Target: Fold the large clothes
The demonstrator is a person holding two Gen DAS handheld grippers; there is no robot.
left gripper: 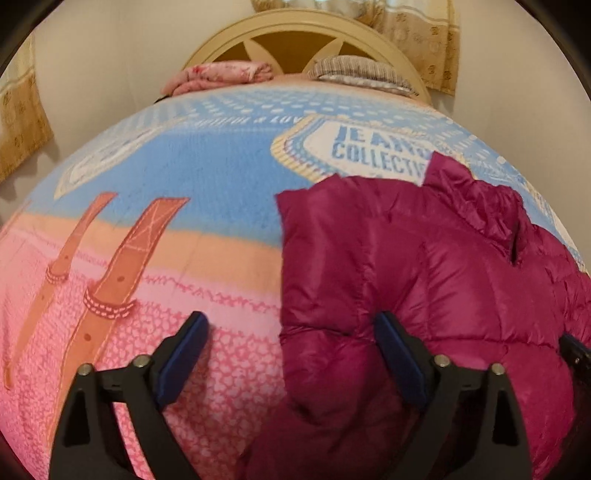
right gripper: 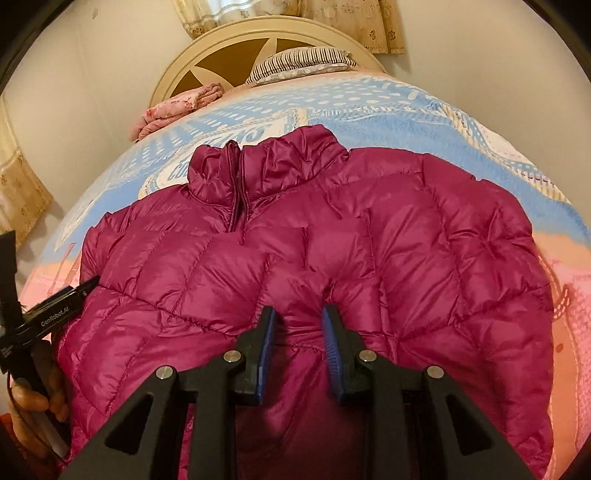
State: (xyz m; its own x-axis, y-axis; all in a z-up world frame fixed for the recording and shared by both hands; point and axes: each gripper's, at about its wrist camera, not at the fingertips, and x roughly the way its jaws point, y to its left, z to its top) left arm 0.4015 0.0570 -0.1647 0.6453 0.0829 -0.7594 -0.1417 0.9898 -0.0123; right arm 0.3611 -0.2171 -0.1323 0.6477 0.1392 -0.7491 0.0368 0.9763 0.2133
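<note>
The right gripper (right gripper: pixel 298 334) has its blue-padded fingers (right gripper: pixel 266 343) partly closed, with a ridge of the magenta puffer jacket (right gripper: pixel 295 258) bunched between them near the hem — whether the pads actually pinch the fabric cannot be told. The left gripper (left gripper: pixel 291 354) is spread wide and holds nothing; its right finger (left gripper: pixel 399 354) sits over the jacket's left edge and its left finger (left gripper: pixel 184 354) over the bare bedspread (left gripper: pixel 166 184). The jacket lies front-up on the bed, its long axis running near to far, with the collar (right gripper: pixel 258 166) and zipper (right gripper: pixel 236 184) pointing away toward the headboard (right gripper: pixel 258 33). It fills the near middle of the bedspread, which is pink close by and blue farther off. At the far end, a folded pink blanket (right gripper: pixel 173 107) lies left of a striped pillow (right gripper: pixel 303 62), both well apart from the jacket. Curtains (right gripper: pixel 354 22) hang behind the headboard — another (right gripper: pixel 22 192) at the left wall.
</note>
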